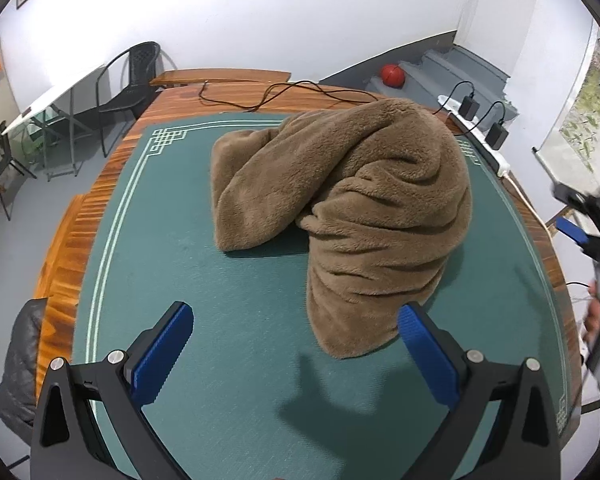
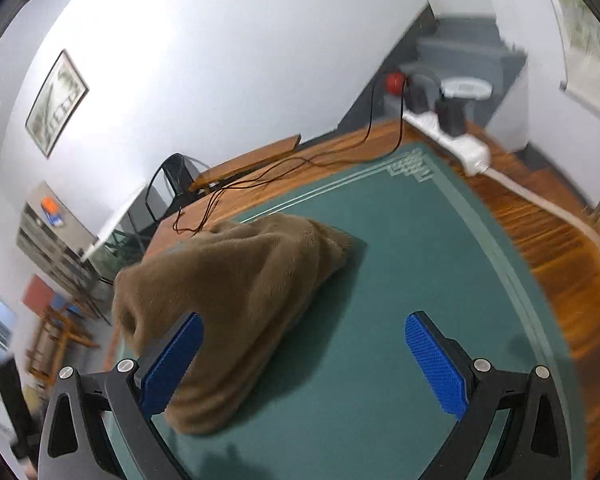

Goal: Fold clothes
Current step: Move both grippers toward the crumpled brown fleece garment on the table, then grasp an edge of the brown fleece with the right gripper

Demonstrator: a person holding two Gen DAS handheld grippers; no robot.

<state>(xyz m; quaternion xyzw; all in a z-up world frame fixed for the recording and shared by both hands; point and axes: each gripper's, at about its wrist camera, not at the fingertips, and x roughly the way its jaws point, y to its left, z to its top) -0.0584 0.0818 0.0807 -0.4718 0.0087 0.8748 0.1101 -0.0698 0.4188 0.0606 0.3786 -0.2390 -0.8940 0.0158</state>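
Observation:
A brown fleece garment (image 1: 352, 204) lies crumpled in a heap on the green mat (image 1: 188, 264). My left gripper (image 1: 296, 328) is open and empty, hovering above the mat just in front of the heap's near end. My right gripper (image 2: 304, 336) is open and empty, tilted, with the garment (image 2: 236, 288) ahead and to its left, partly behind the left finger (image 2: 176, 356). The right gripper also shows at the right edge of the left wrist view (image 1: 580, 224), held by a hand, blurred.
The mat covers a wooden table (image 1: 64, 240). A white power strip (image 1: 480, 136) with black adapters and black cables (image 1: 284, 92) lie along the table's far edge. A black chair (image 1: 132, 80) and a white folding table stand beyond at the left. A red ball (image 1: 392, 75) sits on the steps.

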